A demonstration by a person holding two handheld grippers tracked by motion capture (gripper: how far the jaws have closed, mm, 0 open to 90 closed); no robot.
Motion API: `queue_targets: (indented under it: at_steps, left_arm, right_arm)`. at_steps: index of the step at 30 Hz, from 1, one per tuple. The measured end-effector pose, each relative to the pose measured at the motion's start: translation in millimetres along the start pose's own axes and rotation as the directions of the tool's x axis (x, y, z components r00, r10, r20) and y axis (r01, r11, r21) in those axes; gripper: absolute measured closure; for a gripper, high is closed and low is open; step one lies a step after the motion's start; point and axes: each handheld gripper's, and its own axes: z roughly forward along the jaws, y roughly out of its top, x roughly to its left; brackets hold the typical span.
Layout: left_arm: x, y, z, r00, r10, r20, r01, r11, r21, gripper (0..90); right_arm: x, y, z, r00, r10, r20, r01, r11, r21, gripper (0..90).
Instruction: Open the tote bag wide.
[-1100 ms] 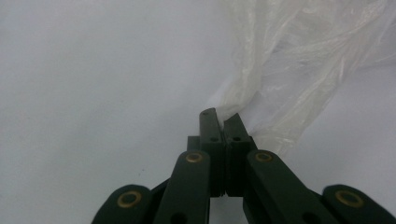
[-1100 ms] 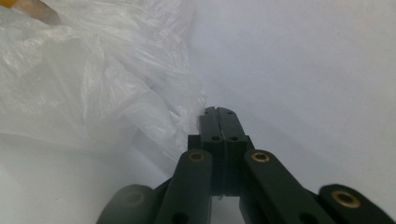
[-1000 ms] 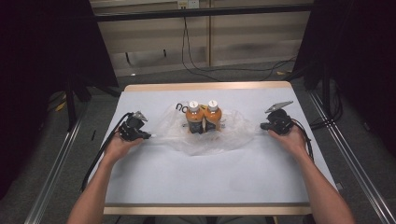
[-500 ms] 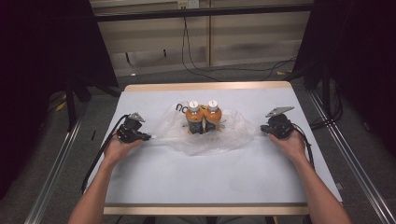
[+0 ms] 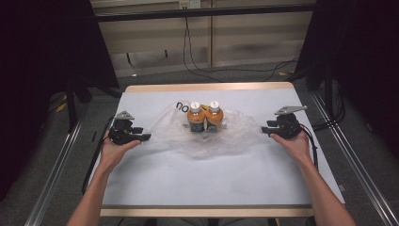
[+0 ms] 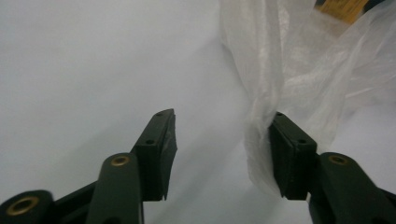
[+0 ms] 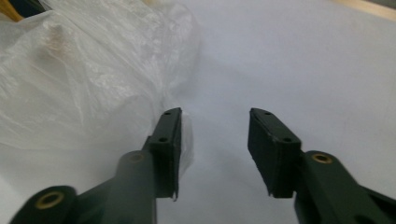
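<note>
Two orange-filled plastic bottles with white caps (image 5: 205, 117) stand side by side, touching, on a crumpled sheet of thin clear plastic bag (image 5: 207, 139) that lies near the middle of the white-covered table (image 5: 197, 183). Their lower halves are blurred behind the film, and any label print is too small to read. On the bag, just left of the bottles, black letters show that read "no"; the rest of the word is cut off by folds.

Left of the bottles, the left gripper (image 5: 141, 137) sits at the bag's left edge. In the left gripper view (image 6: 222, 140) its jaws have just been opening and stand spread; a fold of the film still clings against the right-hand pad, while the other pad is clear of it. A scrap of orange shows at the top edge, cut off.

Right of the bottles, the right gripper (image 5: 267, 132) rests at the bag's right edge. In the right gripper view (image 7: 215, 140) its jaws have likewise just been opening and stand apart, with the bag's edge just beside the left-hand pad; whether it touches is hard to tell.
</note>
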Motion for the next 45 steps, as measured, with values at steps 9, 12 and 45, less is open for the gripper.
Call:
queue_targets:
  at_steps: [9,12,45]
  left_arm:
    - [-2.4,9.3,-31.4,0.9959,-0.03,0.085,0.041,0.9905,-0.131,28.9]
    - [-3.9,13.7,-36.5,0.9956,-0.025,0.09,0.04,0.9856,-0.164,27.4]
    - [-62.6,80.7,16.5,0.9593,0.24,0.149,-0.234,0.9705,-0.055,84.6]
  right_arm:
    - [4.3,11.9,-31.9,0.9979,0.017,-0.063,-0.024,0.9926,-0.119,36.4]
    - [2.6,15.9,-40.0,0.9968,0.022,-0.077,-0.034,0.9885,-0.148,35.3]
    - [84.0,109.1,1.5,0.9154,-0.252,-0.314,0.241,0.9676,-0.076,90.0]
